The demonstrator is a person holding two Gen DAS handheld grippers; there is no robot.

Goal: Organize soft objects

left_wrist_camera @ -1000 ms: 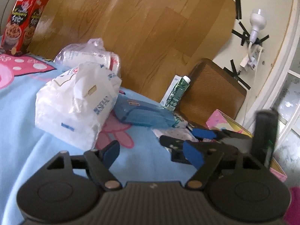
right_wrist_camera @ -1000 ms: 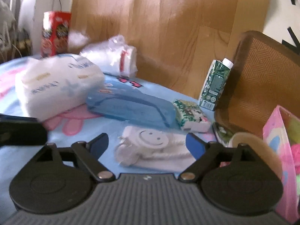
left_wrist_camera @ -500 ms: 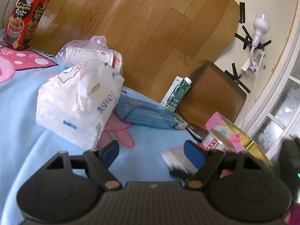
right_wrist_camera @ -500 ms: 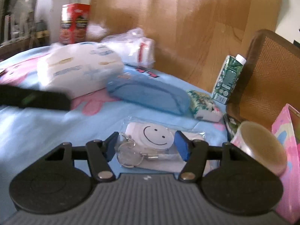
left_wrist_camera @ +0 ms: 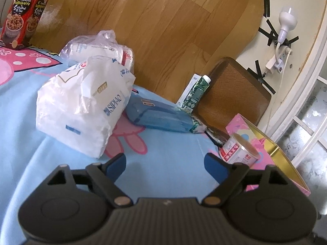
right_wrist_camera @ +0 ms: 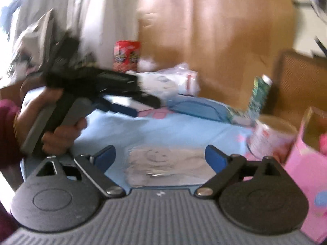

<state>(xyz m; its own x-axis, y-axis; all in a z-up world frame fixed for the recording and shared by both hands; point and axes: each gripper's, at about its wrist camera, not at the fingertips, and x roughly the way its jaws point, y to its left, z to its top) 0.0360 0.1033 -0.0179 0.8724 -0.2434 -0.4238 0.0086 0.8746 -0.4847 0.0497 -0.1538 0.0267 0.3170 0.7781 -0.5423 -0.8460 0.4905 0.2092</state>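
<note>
A white SIPIAO tissue pack [left_wrist_camera: 81, 110] lies on the blue sheet ahead and left of my open, empty left gripper [left_wrist_camera: 164, 164]. Behind it are a clear bag of white goods [left_wrist_camera: 98, 48] and a blue pouch [left_wrist_camera: 161, 116]. In the blurred right wrist view, a smiley-face item in a clear packet [right_wrist_camera: 163, 163] lies on the sheet between the fingers of my open right gripper [right_wrist_camera: 160, 157]; contact cannot be told. The left gripper [right_wrist_camera: 126, 100] shows there, held in a hand, open over the sheet.
A red-and-white tin [left_wrist_camera: 239, 151] stands beside a pink box [left_wrist_camera: 265, 143] with a gold lining at right. A green carton [left_wrist_camera: 196, 91] and a brown woven tray [left_wrist_camera: 229, 94] lean on the wooden board. A red cereal box [left_wrist_camera: 24, 12] stands far left.
The right gripper closed in on the smiley packet, then opened wide and pulled back and turned left, so the view blurs. It left the left wrist view. The left gripper stayed open.
</note>
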